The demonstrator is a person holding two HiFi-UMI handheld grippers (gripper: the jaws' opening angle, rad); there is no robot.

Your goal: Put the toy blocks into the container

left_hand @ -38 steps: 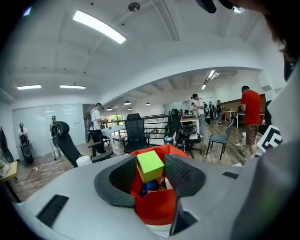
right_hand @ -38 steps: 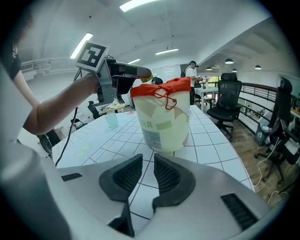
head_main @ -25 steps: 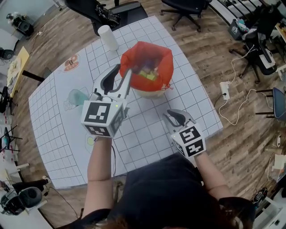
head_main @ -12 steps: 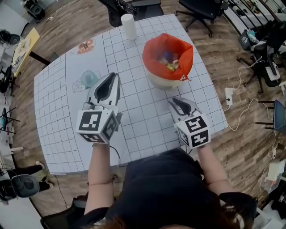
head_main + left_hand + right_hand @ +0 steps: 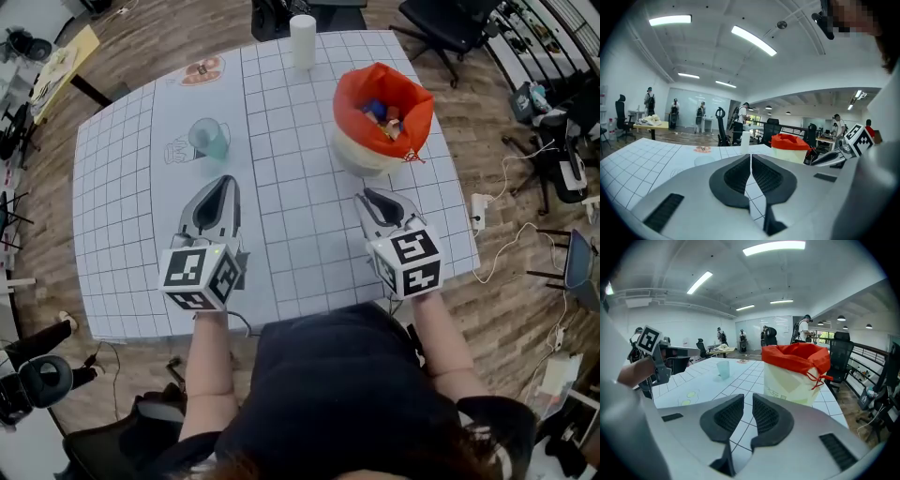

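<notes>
I read the left hand-held gripper (image 5: 751,158) as closed: jaws together, only a hairline slit, nothing in it. It sits above the near-left part of the table (image 5: 300,253), pointing away from the person's body. The teal cup (image 5: 210,138) is ahead of it, well apart.

On the right hand-held gripper (image 5: 748,401) the jaws have just been closing. A narrow gap is left between the pads, and I see only table grid through it, so no grip on anything. It is over the near-right part of the table, aimed at the container (image 5: 373,157).

The container is a pale bucket lined with a red drawstring bag, upright on the far-right part of the table. It is near the right jaw tips but not touching them.

The toy blocks (image 5: 382,114) are inside the container. From the head view I can make out blue, red and yellow pieces down in the red bag, but I can't count them or tell their shapes.

A white cylinder (image 5: 302,40) stands upright at the far edge of the table, left of the container in the head view.
</notes>
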